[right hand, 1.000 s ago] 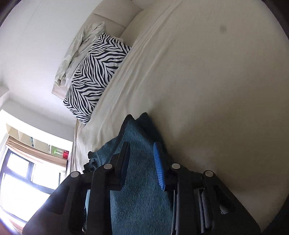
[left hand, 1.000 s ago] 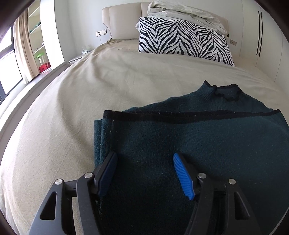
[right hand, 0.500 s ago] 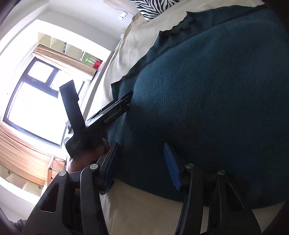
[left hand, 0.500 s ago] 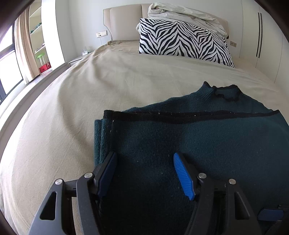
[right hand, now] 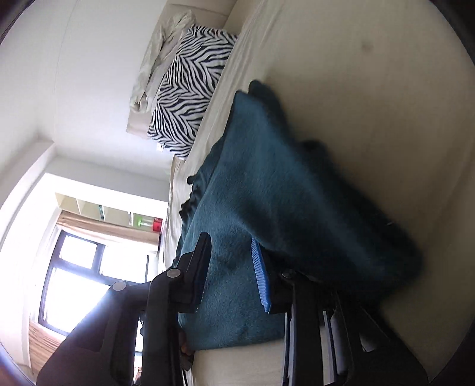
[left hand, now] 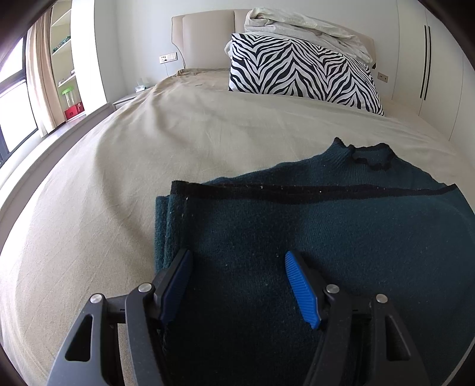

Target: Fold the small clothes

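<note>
A dark teal knit sweater [left hand: 326,225] with black trim lies partly folded on the beige bed [left hand: 178,142], its collar at the far end. My left gripper [left hand: 237,282] is open and rests over the sweater's near left part, holding nothing. In the right wrist view, rolled sideways, my right gripper [right hand: 230,267] is open over the same sweater [right hand: 267,184]. A fold of the knit drapes over its blue finger [right hand: 260,279]. I cannot tell whether the fingers touch the fabric.
A zebra-print pillow [left hand: 302,74] and a crumpled white duvet [left hand: 302,28] lie against the headboard. A window, curtain and shelves stand on the left [left hand: 17,89]. Bare sheet spreads to the left of the sweater and beyond it.
The left gripper has stayed put. The right gripper has swung from a close look across the sweater toward the window to a rolled view along the bed, with the sweater draped by its finger.
</note>
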Available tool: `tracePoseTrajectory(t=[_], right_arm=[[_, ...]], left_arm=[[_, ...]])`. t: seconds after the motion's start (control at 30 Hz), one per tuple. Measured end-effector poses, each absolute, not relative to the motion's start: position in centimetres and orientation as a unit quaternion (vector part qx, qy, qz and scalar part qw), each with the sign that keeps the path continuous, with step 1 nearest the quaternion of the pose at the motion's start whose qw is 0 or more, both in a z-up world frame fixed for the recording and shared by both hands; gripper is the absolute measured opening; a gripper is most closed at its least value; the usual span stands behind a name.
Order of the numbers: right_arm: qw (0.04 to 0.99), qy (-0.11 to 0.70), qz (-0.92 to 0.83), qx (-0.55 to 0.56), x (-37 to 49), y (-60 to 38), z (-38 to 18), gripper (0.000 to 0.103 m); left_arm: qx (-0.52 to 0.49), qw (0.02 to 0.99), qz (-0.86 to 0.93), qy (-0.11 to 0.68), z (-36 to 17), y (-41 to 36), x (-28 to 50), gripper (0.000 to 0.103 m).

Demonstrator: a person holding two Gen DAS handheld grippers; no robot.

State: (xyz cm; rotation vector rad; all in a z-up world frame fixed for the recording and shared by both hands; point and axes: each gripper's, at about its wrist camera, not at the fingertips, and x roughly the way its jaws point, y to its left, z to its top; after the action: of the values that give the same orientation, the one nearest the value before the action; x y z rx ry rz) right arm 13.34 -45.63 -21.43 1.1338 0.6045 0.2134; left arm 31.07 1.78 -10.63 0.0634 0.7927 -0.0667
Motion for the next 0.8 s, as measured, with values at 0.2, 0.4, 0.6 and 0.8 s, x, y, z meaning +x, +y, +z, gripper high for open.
tracePoseTrajectory(t=[0.2, 0.4, 0.6, 0.8], right_arm=[[0.785, 0.231, 0.078, 0.57, 10.4, -50.2, -22.6, 0.023], [0.819, 0.227, 0.074, 0.522, 10.8, -48.2, -22.0, 0.025], [0.817, 0.258, 0.068, 0.511, 11.0, -46.1, -20.9, 0.027], [0.822, 0.286, 0.072, 0.488, 9.3, -44.0, -20.7, 0.027]], left_arm=[[-0.032, 0.909, -0.039, 0.414, -8.6, 2.8, 29.8, 0.067], [-0.157, 0.883, -0.135, 0.42, -7.9, -0.4, 23.6, 0.065], [-0.086, 0.895, -0.138, 0.416, -10.0, -4.6, 21.3, 0.067], [-0.115, 0.887, -0.161, 0.416, -10.0, 0.5, 20.2, 0.044]])
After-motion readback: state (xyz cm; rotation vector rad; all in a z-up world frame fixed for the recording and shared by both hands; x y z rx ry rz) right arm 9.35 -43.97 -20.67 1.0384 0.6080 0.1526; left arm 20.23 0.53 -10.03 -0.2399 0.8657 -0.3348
